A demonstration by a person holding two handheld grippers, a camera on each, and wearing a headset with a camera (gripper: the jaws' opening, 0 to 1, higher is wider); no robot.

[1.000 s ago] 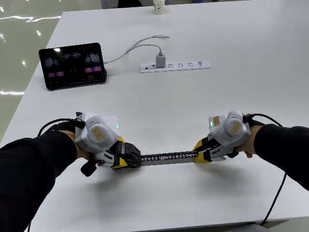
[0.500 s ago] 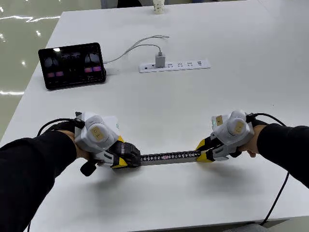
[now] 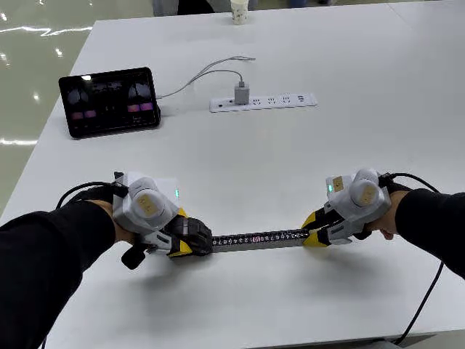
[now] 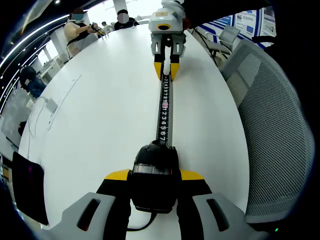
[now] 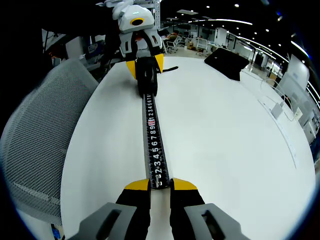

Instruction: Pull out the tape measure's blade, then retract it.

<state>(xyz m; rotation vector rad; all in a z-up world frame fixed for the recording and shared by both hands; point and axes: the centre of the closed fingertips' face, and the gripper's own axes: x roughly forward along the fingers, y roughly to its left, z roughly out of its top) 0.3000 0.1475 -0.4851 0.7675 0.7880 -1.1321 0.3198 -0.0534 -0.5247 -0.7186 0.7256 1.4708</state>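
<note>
The black tape measure case rests on the white table, and my left gripper is shut on it; the case sits between the yellow-tipped jaws in the left gripper view. Its numbered blade runs flat to the right over the table. My right gripper is shut on the blade's end. In the right gripper view the blade stretches from the jaws away to the case. In the left gripper view the blade leads to the right gripper.
A tablet stands at the left of the table, and a power strip with a charger and cable lies behind the middle. A paper cup stands at the far edge. A mesh chair is beside the table.
My right gripper has moved to the right with the blade's end, so more blade is out of the case. The left gripper and case have stayed in place.
</note>
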